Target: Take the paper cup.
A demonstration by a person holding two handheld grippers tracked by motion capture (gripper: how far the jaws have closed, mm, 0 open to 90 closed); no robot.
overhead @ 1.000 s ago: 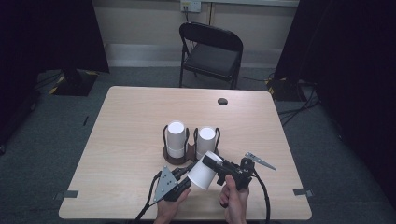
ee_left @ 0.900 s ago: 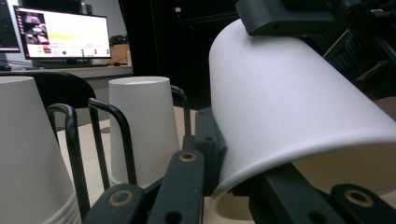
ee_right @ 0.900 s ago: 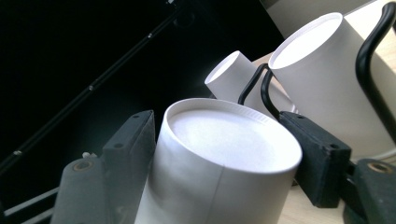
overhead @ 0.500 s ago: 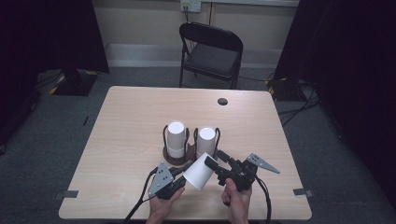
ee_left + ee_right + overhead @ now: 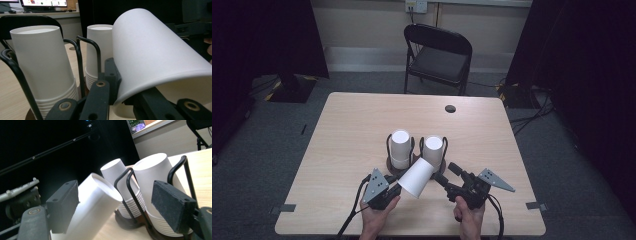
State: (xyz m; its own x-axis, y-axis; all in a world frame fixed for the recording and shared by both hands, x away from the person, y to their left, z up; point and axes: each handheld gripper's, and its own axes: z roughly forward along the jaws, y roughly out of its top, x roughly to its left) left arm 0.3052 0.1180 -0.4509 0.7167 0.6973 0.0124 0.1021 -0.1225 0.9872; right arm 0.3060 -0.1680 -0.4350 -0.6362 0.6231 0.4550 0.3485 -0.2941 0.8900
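Note:
A single white paper cup (image 5: 417,177) hangs tilted over the table's near middle. My left gripper (image 5: 394,192) is shut on its rim. In the left gripper view the cup (image 5: 155,57) wall is pinched between my jaws (image 5: 122,92). My right gripper (image 5: 446,173) stands open just right of the cup, jaws pointing at it without touching. In the right gripper view the cup (image 5: 92,205) lies beside the left pad (image 5: 63,205) of the right gripper (image 5: 117,207). Behind it, two stacks of upturned white cups (image 5: 400,145) (image 5: 432,147) stand in black wire holders (image 5: 130,192).
The light wooden table (image 5: 352,130) has a small round black cap (image 5: 450,108) near its far edge. A black folding chair (image 5: 439,52) stands beyond that edge. Cables trail from both grippers toward the near edge.
My right gripper has let go of the cup and drawn back to the right, jaws open. The left gripper keeps the cup, tilted, and has shifted slightly left.

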